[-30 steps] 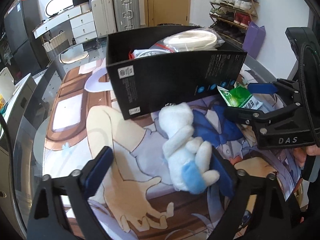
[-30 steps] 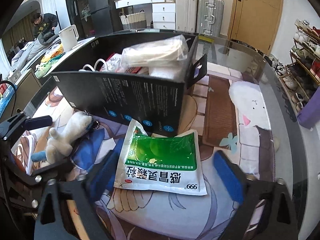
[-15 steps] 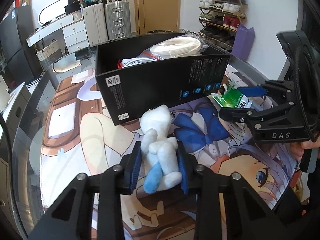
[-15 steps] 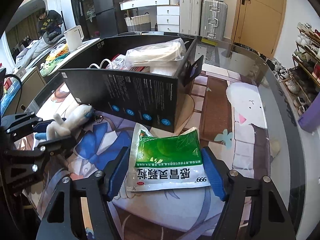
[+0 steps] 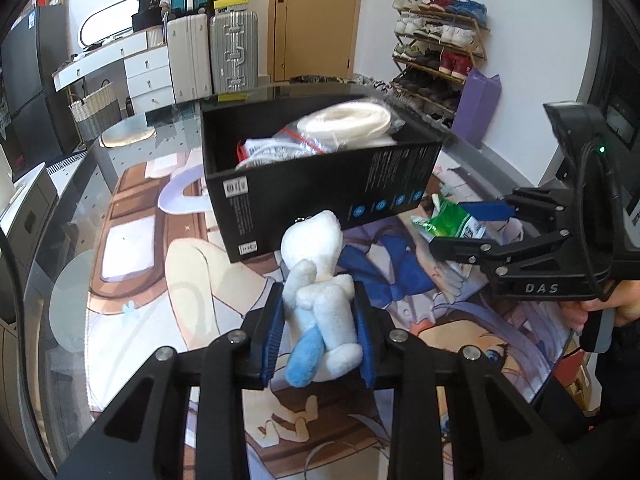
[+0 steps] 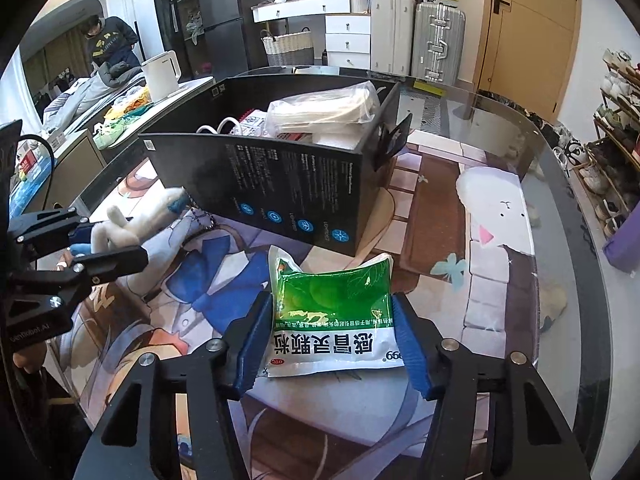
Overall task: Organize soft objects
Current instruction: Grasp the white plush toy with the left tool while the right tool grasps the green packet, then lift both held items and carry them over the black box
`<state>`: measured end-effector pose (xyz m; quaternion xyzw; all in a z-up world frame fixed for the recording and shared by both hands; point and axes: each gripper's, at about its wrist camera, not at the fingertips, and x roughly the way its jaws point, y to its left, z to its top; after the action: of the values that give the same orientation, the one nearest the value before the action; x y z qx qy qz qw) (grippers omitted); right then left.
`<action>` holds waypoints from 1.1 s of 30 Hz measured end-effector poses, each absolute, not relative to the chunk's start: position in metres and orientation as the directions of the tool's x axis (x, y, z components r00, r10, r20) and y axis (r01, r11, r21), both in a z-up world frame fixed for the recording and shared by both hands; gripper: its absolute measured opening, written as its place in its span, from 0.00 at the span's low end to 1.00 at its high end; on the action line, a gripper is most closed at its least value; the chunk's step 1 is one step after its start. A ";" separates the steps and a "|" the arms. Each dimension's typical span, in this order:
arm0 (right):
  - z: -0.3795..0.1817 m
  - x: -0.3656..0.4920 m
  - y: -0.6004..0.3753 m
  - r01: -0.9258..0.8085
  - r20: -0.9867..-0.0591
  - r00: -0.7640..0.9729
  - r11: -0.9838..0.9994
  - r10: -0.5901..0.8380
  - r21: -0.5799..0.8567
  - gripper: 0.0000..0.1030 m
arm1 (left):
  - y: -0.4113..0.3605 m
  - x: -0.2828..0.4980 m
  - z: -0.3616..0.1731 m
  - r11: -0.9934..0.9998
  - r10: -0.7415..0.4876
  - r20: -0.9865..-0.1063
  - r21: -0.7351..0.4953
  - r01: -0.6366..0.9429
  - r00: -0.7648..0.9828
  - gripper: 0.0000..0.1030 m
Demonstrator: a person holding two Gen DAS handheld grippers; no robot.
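Observation:
A white plush toy (image 5: pixel 320 292) with a blue tail stands between the pads of my left gripper (image 5: pixel 318 308), which is shut on its body. The same toy (image 6: pixel 132 228) and gripper (image 6: pixel 100 240) show at the left of the right wrist view. My right gripper (image 6: pixel 332 336) is closing on a green and white medicine pouch (image 6: pixel 332 312). Both pads press its side edges and the pouch bows upward. It lies on the printed mat (image 6: pixel 496 240). An open black box (image 5: pixel 320 184) (image 6: pixel 280 184) behind both holds bagged white items.
The glass-topped table curves away at its right edge (image 6: pixel 560 208). A purple bag (image 5: pixel 478 108) and a shoe rack (image 5: pixel 440 52) stand beyond it. Suitcases (image 6: pixel 436 40), a white kettle (image 6: pixel 162 74) and a person (image 6: pixel 108 44) are farther back.
My left jaws have shut on the plush toy, which now sits upright between the pads. My right jaws have closed in from wide apart onto the pouch's edges.

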<state>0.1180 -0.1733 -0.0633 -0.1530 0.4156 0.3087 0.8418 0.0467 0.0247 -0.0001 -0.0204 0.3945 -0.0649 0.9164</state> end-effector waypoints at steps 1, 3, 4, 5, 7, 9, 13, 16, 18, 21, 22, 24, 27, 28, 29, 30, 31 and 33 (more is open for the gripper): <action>-0.062 0.117 -0.173 -0.648 -0.791 0.467 0.762 0.395 -0.002 0.58 | 0.024 0.045 0.003 0.991 -0.136 -0.715 -0.089 0.104 0.686 0.29; -0.057 0.114 -0.174 -0.651 -0.784 0.472 0.759 0.404 -0.001 0.58 | 0.025 0.043 0.007 0.990 -0.142 -0.704 -0.094 0.106 0.696 0.29; -0.054 0.113 -0.174 -0.653 -0.778 0.477 0.758 0.409 -0.002 0.58 | 0.026 0.042 0.009 0.990 -0.144 -0.698 -0.096 0.108 0.701 0.29; -0.050 0.111 -0.174 -0.654 -0.773 0.482 0.757 0.413 -0.003 0.58 | 0.026 0.040 0.012 0.990 -0.144 -0.692 -0.096 0.108 0.707 0.29; -0.044 0.108 -0.175 -0.657 -0.762 0.489 0.754 0.424 -0.002 0.58 | 0.026 0.040 0.015 0.990 -0.142 -0.684 -0.097 0.105 0.715 0.29; -0.037 0.107 -0.177 -0.659 -0.748 0.499 0.753 0.437 0.001 0.58 | 0.029 0.039 0.020 0.989 -0.148 -0.675 -0.103 0.106 0.723 0.29; -0.023 0.103 -0.180 -0.660 -0.718 0.519 0.751 0.464 0.008 0.58 | 0.030 0.040 0.027 0.991 -0.135 -0.663 -0.101 0.091 0.736 0.29; -0.011 0.099 -0.181 -0.663 -0.692 0.532 0.749 0.487 0.018 0.58 | 0.031 0.043 0.035 0.992 -0.125 -0.650 -0.098 0.080 0.749 0.29; -0.004 0.099 -0.180 -0.667 -0.676 0.543 0.744 0.499 0.014 0.58 | 0.031 0.044 0.041 0.993 -0.119 -0.640 -0.097 0.074 0.759 0.29; 0.007 0.098 -0.178 -0.670 -0.655 0.558 0.742 0.509 0.005 0.58 | 0.033 0.047 0.048 0.993 -0.111 -0.626 -0.095 0.066 0.772 0.29; 0.011 0.098 -0.177 -0.671 -0.649 0.562 0.741 0.512 0.004 0.58 | 0.033 0.048 0.050 0.993 -0.109 -0.622 -0.094 0.065 0.775 0.29; 0.018 0.097 -0.176 -0.673 -0.633 0.574 0.739 0.520 -0.003 0.58 | 0.033 0.052 0.055 0.994 -0.103 -0.613 -0.090 0.061 0.784 0.29; 0.028 0.098 -0.174 -0.674 -0.616 0.585 0.739 0.528 -0.007 0.58 | 0.033 0.057 0.060 0.994 -0.101 -0.602 -0.089 0.059 0.792 0.29; 0.031 0.098 -0.173 -0.675 -0.610 0.588 0.738 0.531 -0.008 0.58 | 0.033 0.058 0.061 0.994 -0.100 -0.601 -0.089 0.058 0.793 0.29; 0.035 0.098 -0.173 -0.675 -0.601 0.593 0.738 0.536 -0.008 0.58 | 0.034 0.060 0.063 0.994 -0.100 -0.596 -0.091 0.057 0.796 0.29; 0.038 0.099 -0.172 -0.677 -0.594 0.595 0.736 0.541 -0.007 0.58 | 0.034 0.061 0.064 0.994 -0.101 -0.595 -0.091 0.058 0.798 0.29; 0.040 0.102 -0.171 -0.678 -0.592 0.595 0.735 0.544 -0.005 0.58 | 0.035 0.063 0.065 0.994 -0.101 -0.592 -0.091 0.059 0.800 0.29; 0.045 0.105 -0.169 -0.678 -0.581 0.601 0.735 0.548 -0.008 0.58 | 0.037 0.067 0.068 0.994 -0.099 -0.585 -0.087 0.059 0.805 0.29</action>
<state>0.1048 -0.1688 0.0445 -0.1144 0.2829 0.3455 0.8874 0.0670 0.0366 0.0679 -0.0320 0.3096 -0.0418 0.9494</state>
